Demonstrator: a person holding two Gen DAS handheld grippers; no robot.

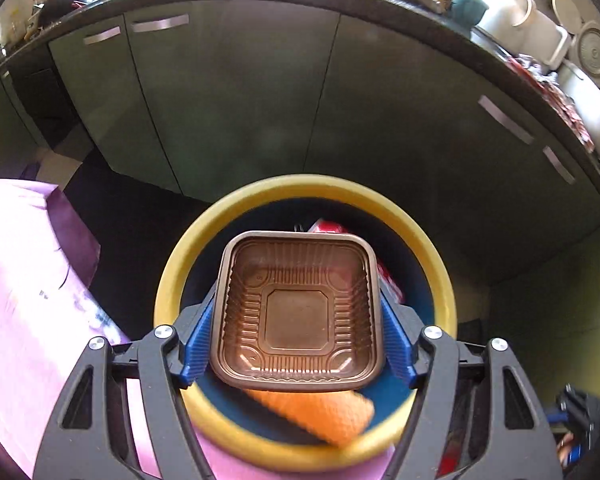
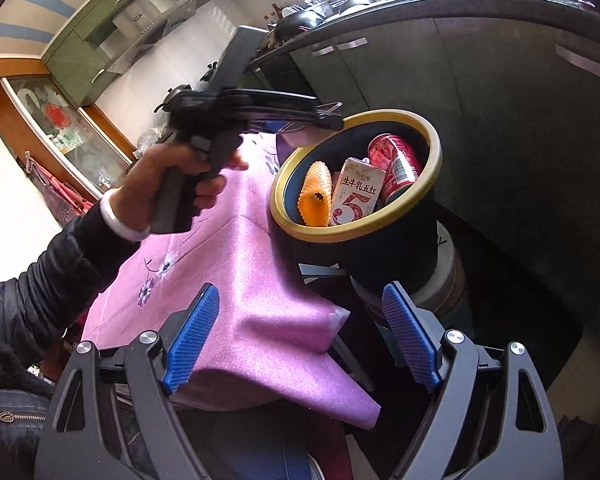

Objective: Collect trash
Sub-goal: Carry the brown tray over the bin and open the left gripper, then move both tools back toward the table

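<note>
Left hand-held gripper [image 1: 298, 312] clamps brown plastic tray [image 1: 296, 308] over yellow-rimmed bin [image 1: 168, 280] | tray hidden in right wrist view | right hand-held gripper [image 2: 302, 334] jaws apart, empty, above table [image 2: 240, 280] corner

Left view steeply above bin [image 1: 172, 280] — right, obliquely alongside.

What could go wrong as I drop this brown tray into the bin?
1. The brown plastic tray looks wide against the yellow rim of the bin; released flat by the left gripper, it may catch on the rim.
2. The carton, red cans and orange wrapper already stand high, so the tray may perch on top and slide out.
</note>
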